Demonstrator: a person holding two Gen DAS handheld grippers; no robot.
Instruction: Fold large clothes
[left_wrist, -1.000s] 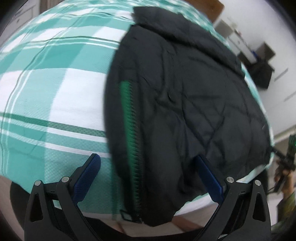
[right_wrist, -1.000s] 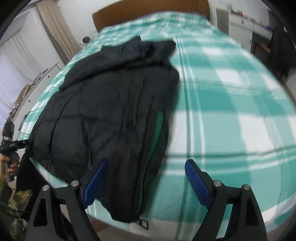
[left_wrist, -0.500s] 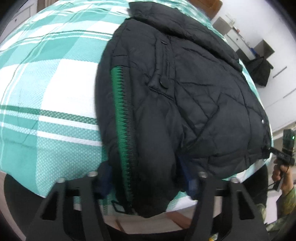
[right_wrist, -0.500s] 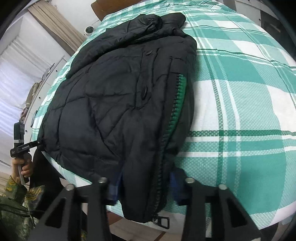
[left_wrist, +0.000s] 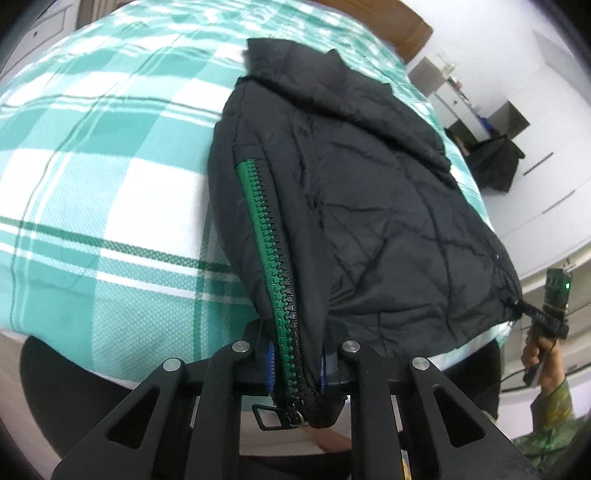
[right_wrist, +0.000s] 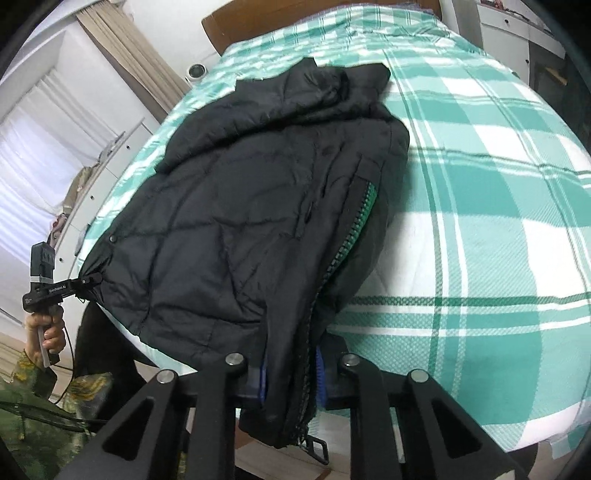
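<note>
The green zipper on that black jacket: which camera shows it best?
The left wrist view: the green zipper runs unbroken down the jacket edge to the pull at the hem. In the right wrist view the same zipper is seen edge-on, partly tucked under a fold.

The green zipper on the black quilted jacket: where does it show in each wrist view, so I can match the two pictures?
Left wrist: the green zipper runs down the black quilted jacket's left edge into the left gripper.
Right wrist: the zipper runs along the jacket's right edge, down into the right gripper.
Shared landmark: the brown wooden headboard, at the top of both views.
</note>
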